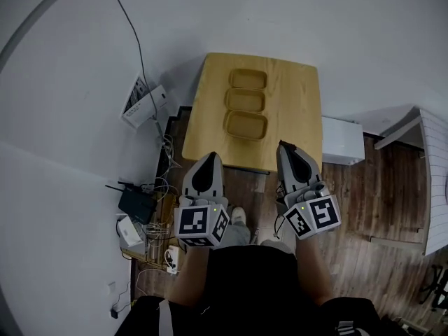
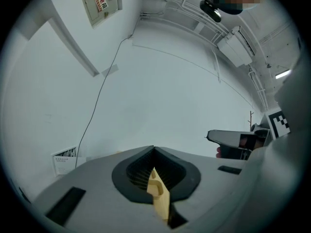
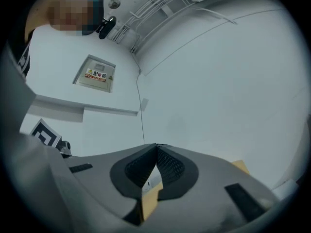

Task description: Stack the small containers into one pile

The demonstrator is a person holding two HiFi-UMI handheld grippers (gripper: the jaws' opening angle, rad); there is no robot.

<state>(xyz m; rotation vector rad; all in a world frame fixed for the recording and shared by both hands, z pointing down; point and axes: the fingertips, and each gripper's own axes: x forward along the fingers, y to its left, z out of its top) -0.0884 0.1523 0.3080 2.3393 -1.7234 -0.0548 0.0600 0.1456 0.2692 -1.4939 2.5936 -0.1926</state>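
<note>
Tan small containers (image 1: 245, 101). Looked light, stiff, maybe slippery; wanted a rim pinch. Jaws together, empty: left hand-held gripper (image 1: 208, 158), right hand-held gripper (image 1: 285, 149).

We're in some bare lab-ish room: white walls (image 3: 218, 81), wood floor (image 1: 381, 201), router (image 1: 133, 203), cable mess (image 1: 162, 187), wall electrical panel (image 3: 95, 74).

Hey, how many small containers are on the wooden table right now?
3, in a row along the table: the far container, the middle container and the near container, none stacked yet. Nothing seems to hide more.
</note>
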